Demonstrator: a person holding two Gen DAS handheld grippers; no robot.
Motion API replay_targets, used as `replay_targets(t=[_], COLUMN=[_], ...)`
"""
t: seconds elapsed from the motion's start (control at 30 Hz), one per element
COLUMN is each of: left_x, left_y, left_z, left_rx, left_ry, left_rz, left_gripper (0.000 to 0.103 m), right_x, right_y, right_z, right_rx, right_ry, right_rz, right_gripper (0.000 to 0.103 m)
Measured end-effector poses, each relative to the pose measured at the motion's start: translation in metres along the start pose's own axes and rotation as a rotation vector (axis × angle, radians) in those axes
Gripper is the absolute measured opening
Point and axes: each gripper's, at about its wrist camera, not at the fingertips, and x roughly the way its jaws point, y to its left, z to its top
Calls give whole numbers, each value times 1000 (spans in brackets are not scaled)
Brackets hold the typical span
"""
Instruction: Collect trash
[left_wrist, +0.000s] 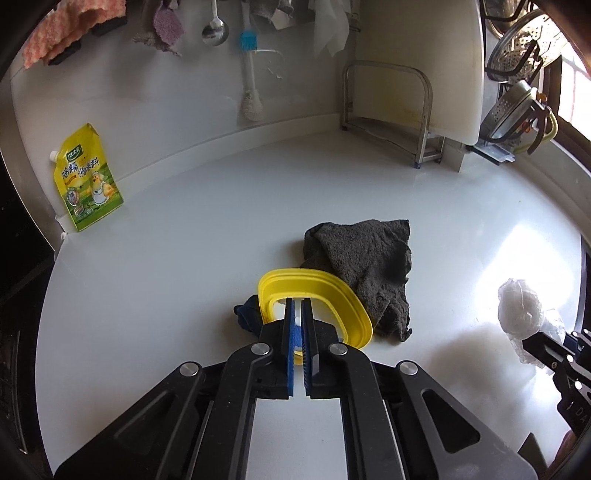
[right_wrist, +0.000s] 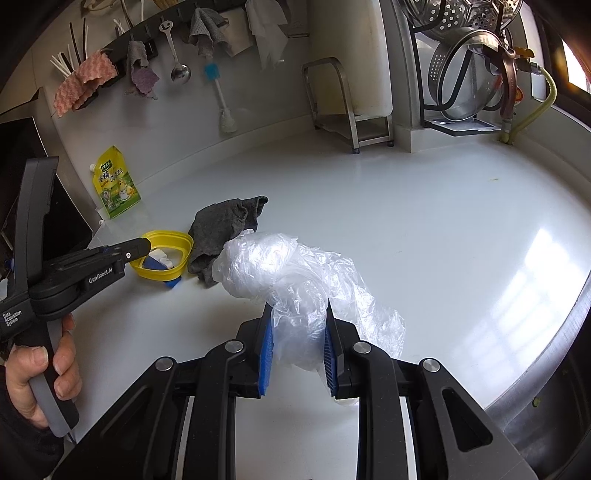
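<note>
My right gripper (right_wrist: 298, 314) is shut on a crumpled clear plastic bag (right_wrist: 291, 273) and holds it above the white counter; the bag also shows at the right of the left wrist view (left_wrist: 519, 306). My left gripper (left_wrist: 297, 306) is shut, its tips over the rim of a yellow oval container (left_wrist: 314, 291), which also shows in the right wrist view (right_wrist: 166, 258). White and blue scraps (right_wrist: 160, 258) lie inside the container. A dark grey rag (left_wrist: 365, 266) lies next to it on the right. I cannot tell whether the left fingers pinch the rim.
A yellow seasoning pouch (left_wrist: 86, 181) leans on the back wall at the left. A metal rack (left_wrist: 391, 110) and a white cutting board (left_wrist: 417, 55) stand at the back. A dish rack with steel strainers (right_wrist: 469, 74) is at the far right. Utensils and cloths hang above.
</note>
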Motion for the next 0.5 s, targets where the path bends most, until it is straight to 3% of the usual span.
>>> replay_targets(t=[0.1,0.2,0.23,0.27,0.3,0.37,0.5], left_x=[1,-5,-8,-11,-16,-25,-27], left_y=[2,2,1,0,0,-4,-5], left_z=[-6,-9,-11,-12,-13,-14,-15], left_rx=[-5,-10,-8,-7,-8,14,24], left_ry=[4,-17,-24,-40,-76,-122,-106], left_rz=[9,2,2,8,22,41,58], left_gripper=[17,35,55,86,95,95,95], right_x=[0,0,0,0,0,-1,-2], right_y=[1,1,0,0,-1,-1,-1], right_z=[0,0,0,0,0,0,0], right_rx=[-1,-1,0,2,3,6,4], right_ry=[0,3,2,1,1,-2,-2], right_rz=[3,6,7,6,7,8,13], right_gripper=[22,22,22,22,22,22,22])
